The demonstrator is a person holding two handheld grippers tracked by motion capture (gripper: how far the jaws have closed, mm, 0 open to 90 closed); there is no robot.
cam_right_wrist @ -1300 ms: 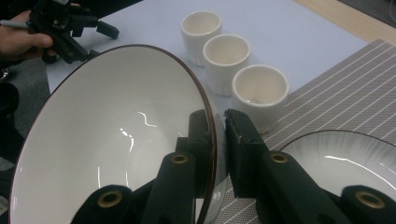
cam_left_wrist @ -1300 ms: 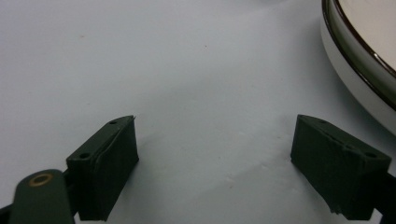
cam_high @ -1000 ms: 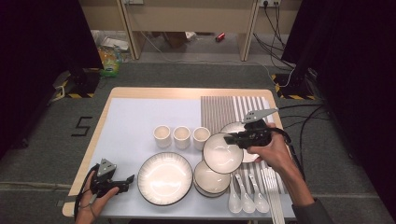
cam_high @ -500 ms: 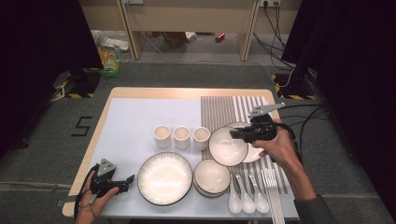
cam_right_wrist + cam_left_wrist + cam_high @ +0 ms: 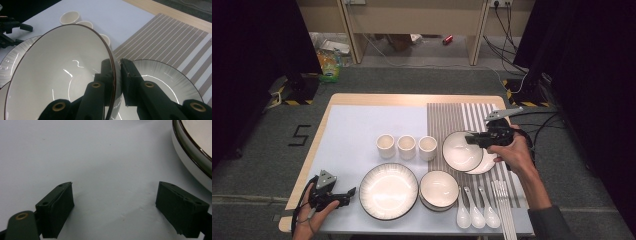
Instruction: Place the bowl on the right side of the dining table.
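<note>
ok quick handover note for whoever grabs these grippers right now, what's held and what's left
Right hand-held gripper: shut on the rim of a bowl, held tilted over the plate on the striped mat.
Left hand-held gripper: open, holds nothing, resting at the near left beside the big plate.
Also out: three cups, a bowl stack, spoons.
Done: bowl lifted. Left: probably set it on the mat's plate, then release.

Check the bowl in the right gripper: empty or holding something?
Empty. The bowl shows a bare glossy inside; the right gripper pinches its rim.
</note>
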